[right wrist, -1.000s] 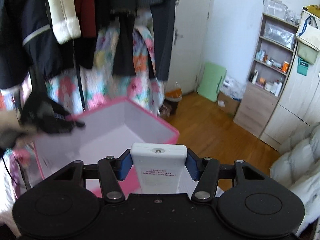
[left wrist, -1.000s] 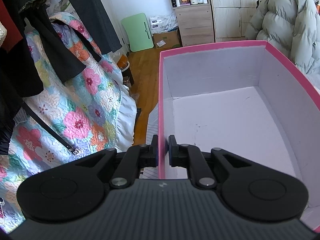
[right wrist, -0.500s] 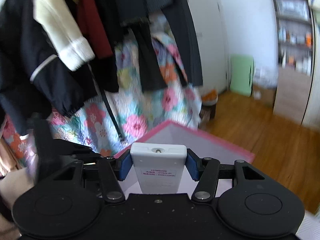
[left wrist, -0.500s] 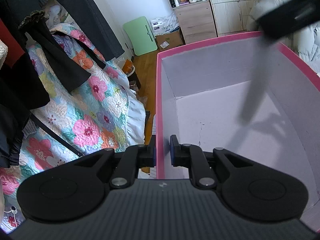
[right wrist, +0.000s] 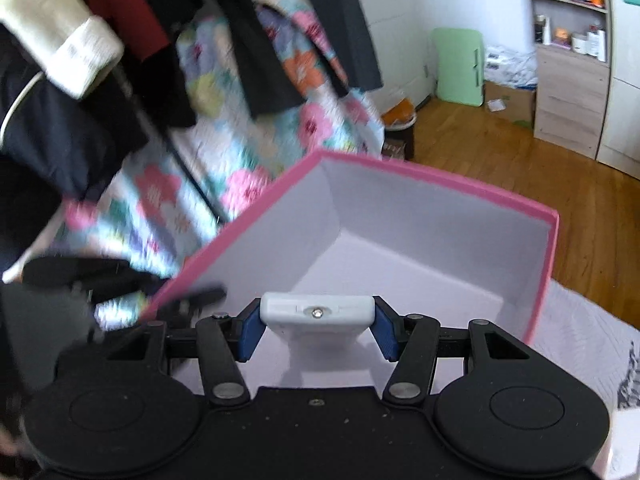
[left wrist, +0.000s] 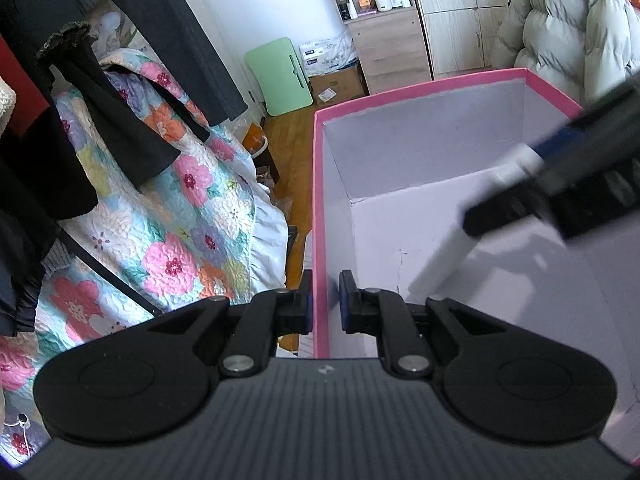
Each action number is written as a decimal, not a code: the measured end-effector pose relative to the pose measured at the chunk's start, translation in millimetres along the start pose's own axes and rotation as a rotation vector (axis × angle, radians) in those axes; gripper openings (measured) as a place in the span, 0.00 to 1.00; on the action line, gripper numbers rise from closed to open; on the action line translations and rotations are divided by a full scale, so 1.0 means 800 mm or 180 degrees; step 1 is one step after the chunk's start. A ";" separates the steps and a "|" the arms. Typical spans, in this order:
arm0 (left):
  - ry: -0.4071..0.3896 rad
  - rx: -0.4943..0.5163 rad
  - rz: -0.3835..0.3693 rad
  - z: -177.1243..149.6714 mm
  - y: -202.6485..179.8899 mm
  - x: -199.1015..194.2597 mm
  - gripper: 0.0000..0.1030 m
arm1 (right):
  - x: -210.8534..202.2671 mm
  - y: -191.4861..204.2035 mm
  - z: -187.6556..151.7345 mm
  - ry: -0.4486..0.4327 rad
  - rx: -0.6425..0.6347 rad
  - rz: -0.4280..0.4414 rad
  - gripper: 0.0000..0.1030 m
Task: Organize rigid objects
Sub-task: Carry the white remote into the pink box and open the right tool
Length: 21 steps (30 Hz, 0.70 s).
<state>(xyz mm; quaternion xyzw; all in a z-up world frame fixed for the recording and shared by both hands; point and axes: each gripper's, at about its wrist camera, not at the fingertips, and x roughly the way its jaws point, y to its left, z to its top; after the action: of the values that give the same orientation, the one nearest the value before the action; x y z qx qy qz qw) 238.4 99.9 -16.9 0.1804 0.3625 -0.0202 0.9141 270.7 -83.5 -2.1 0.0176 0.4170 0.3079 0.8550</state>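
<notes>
Left gripper [left wrist: 324, 296] pinches the pink box [left wrist: 320, 200] wall; right gripper [right wrist: 317, 330] grips a white remote [right wrist: 317, 314] over the box's inside, beside a floral quilt [left wrist: 180, 216].

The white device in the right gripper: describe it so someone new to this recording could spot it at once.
Find the big pink-rimmed box with pale walls. Just over its near edge, the right gripper clamps a white device between blue pads. It is the only white slab-shaped thing there, with a small round metal dot on its end face.
</notes>
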 end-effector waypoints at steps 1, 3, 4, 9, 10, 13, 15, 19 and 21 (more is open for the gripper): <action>-0.0005 -0.0004 0.0003 0.000 0.000 0.000 0.11 | -0.003 0.000 -0.006 0.0058 -0.0025 0.0006 0.59; -0.0003 -0.0029 -0.0009 0.000 0.001 0.000 0.11 | -0.003 0.004 -0.012 0.0147 -0.0098 0.0004 0.59; 0.0000 -0.0044 -0.0019 0.000 0.002 0.001 0.11 | -0.002 0.007 -0.016 0.0195 -0.0149 -0.0003 0.59; 0.0015 -0.0054 -0.0021 -0.002 0.003 0.001 0.11 | 0.009 0.031 -0.031 0.0357 -0.0475 -0.0067 0.59; 0.0016 -0.0068 -0.0033 -0.001 0.003 0.002 0.11 | 0.008 0.034 -0.030 0.0336 -0.0463 -0.0091 0.59; 0.0041 -0.0101 -0.0056 0.000 0.004 0.005 0.11 | 0.012 0.039 -0.028 0.0459 -0.0365 0.0030 0.59; 0.0055 -0.0085 -0.0047 0.000 0.004 0.006 0.11 | 0.013 0.038 -0.032 0.0561 -0.0351 0.0150 0.59; 0.0061 -0.0102 -0.0058 0.003 0.004 0.008 0.11 | 0.006 0.022 -0.039 0.0687 0.0004 0.0632 0.59; 0.0074 -0.0088 -0.0051 0.004 0.004 0.010 0.11 | -0.008 0.016 -0.045 0.0669 0.0080 0.0878 0.59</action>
<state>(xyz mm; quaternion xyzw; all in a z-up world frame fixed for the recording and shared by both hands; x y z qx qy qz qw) 246.8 102.4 -19.3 0.1650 0.3747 -0.0205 0.9121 235.6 -84.8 -17.5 0.0530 0.5016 0.4172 0.7560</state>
